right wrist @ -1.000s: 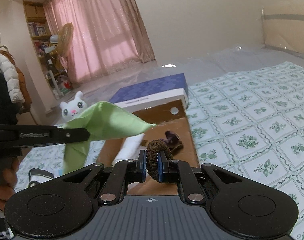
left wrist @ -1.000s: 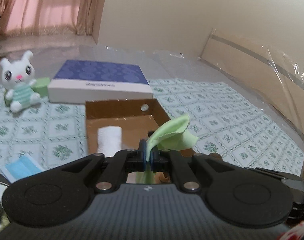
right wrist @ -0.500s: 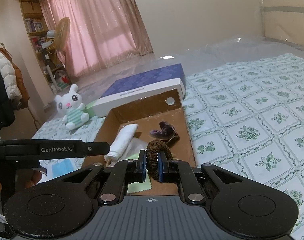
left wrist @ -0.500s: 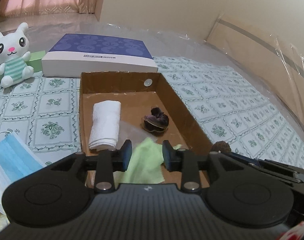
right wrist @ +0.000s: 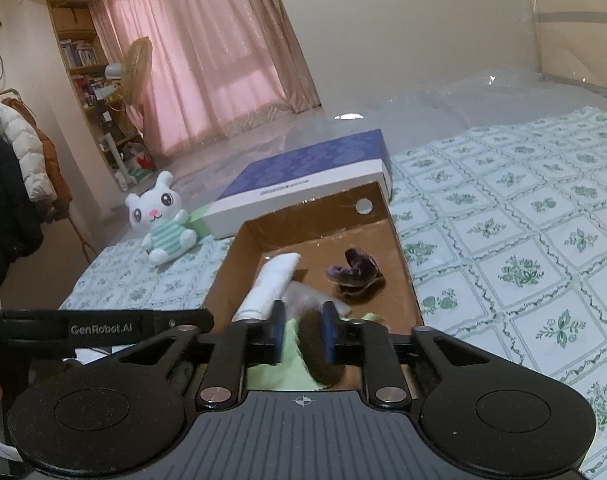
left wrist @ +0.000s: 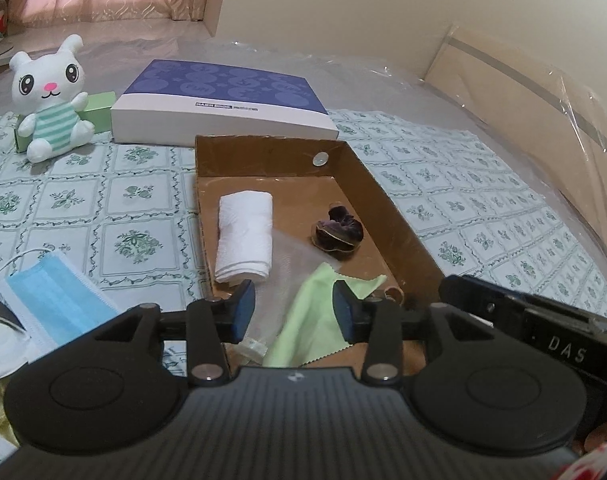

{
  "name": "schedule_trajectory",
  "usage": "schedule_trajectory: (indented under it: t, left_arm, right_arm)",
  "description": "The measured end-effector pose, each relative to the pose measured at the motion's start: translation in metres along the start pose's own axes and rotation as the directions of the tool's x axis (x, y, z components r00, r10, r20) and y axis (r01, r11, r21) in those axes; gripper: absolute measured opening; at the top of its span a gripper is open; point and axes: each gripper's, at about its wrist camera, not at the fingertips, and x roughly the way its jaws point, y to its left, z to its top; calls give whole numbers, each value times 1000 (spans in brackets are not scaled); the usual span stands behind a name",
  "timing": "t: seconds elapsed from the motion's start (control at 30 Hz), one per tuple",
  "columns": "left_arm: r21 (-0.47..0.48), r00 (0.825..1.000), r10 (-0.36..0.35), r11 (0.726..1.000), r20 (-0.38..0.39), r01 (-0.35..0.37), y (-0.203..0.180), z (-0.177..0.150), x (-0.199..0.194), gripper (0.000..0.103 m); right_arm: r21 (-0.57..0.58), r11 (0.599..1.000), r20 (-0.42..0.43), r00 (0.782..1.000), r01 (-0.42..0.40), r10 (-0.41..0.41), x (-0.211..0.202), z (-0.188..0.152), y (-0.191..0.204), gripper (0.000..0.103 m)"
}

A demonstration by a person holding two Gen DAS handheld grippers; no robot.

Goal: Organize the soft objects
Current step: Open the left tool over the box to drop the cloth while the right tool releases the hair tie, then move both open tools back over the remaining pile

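A brown cardboard box (left wrist: 399,216) lies on the bed. In it are a rolled white towel (left wrist: 245,236), a dark purple scrunchie (left wrist: 337,230) and a green cloth (left wrist: 323,312). My left gripper (left wrist: 293,310) is open and empty just above the green cloth at the box's near end. My right gripper (right wrist: 301,334) is open over the same end of the box (right wrist: 399,248). A brown hair tie (right wrist: 317,350) is blurred between its fingers, against the right pad. The towel (right wrist: 273,284) and purple scrunchie (right wrist: 355,270) lie beyond it.
A white bunny plush (left wrist: 51,96) and a blue-and-white flat box (left wrist: 223,100) sit behind the cardboard box. A blue face mask (left wrist: 51,300) lies at the near left. The bunny (right wrist: 161,216) also shows in the right wrist view. Clear plastic sheet covers the bed's far side.
My left gripper opened and let the green cloth fall into the box. My right gripper has just opened, and the brown hair tie is slipping down between its fingers.
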Motion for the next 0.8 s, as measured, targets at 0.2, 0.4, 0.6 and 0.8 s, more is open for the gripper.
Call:
schedule_trajectory:
  t: [0.2,0.4,0.6,0.8]
  left_arm:
    - [4,1000,-4,1000,16,4,3,-2,-12,52]
    - [-4,1000,-2,1000,26,2,7,-5,-24,55]
    - [1,1000,6,1000,31,-6,11,-12,-42,56]
    - [-3,999,9,1000,41,-9,17,-20,-67,57]
  right_arm:
    - [11,1000,14,1000,13,-13,-5,1,3,51]
    - [26,999,2,999,38,-38,-11,-1,4,58]
    - [54,996,-3,998,65,-65,-22,-6,5,64]
    - [66,995,-1,997,78,-78,-35,-12,13,68]
